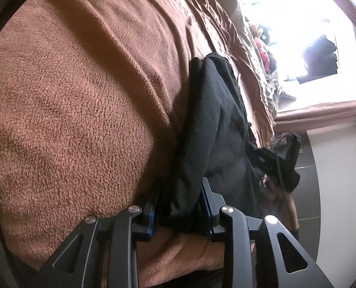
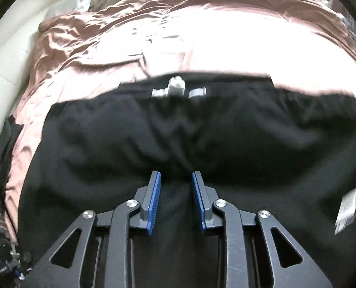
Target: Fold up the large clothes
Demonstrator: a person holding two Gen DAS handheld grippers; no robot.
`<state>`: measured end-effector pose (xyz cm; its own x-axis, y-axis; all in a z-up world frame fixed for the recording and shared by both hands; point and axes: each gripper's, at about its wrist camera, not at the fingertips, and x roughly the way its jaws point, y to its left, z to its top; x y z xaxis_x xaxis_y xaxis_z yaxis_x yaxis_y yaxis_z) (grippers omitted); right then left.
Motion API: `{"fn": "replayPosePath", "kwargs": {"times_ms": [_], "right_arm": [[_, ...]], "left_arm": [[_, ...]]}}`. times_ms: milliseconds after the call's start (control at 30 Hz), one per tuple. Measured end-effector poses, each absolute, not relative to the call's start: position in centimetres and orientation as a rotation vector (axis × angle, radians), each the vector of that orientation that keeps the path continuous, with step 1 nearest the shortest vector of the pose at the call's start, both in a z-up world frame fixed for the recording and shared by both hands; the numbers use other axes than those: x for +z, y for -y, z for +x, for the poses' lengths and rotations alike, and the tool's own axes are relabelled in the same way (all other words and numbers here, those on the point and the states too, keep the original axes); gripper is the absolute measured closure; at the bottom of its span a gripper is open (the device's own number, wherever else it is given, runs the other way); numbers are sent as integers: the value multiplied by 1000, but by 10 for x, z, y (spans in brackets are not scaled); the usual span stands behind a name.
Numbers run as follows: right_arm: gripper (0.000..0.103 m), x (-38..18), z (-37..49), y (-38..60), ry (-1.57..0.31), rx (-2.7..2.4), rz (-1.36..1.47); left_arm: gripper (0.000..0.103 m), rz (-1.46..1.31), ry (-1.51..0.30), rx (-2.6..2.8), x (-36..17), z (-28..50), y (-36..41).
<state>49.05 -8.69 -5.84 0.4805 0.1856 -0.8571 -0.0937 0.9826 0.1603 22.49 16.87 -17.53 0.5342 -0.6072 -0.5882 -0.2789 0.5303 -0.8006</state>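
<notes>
Blue ribbed fingers (image 2: 154, 201) pinch soft black garment (image 2: 178, 134) over fleecy blanket (image 1: 82, 96)

The wide black fabric garment (image 2: 178, 139) runs off the right wrist view's lower edge, its far hem smeared by motion — the small white tags (image 2: 178, 88) there are unreadable. Beyond, the glossy pink bedspread (image 2: 213, 45) burns out to white. In the left wrist view the bright window (image 1: 297, 36) is overexposed — outside shapes indistinct.
</notes>
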Motion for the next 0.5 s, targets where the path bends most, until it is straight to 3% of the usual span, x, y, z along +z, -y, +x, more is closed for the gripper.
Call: {"fn": "replayPosePath", "kwargs": {"times_ms": [133, 233, 500], "right_arm": [[79, -58, 519, 88, -1082, 146, 116], [95, -55, 521, 88, -1072, 158, 121], [95, -44, 451, 98, -1028, 312, 134]], "left_arm": [[73, -1046, -1037, -236, -176, 229, -168], [75, -1048, -1036, -242, -176, 231, -169], [87, -1121, -958, -320, -168, 229, -175]]}}
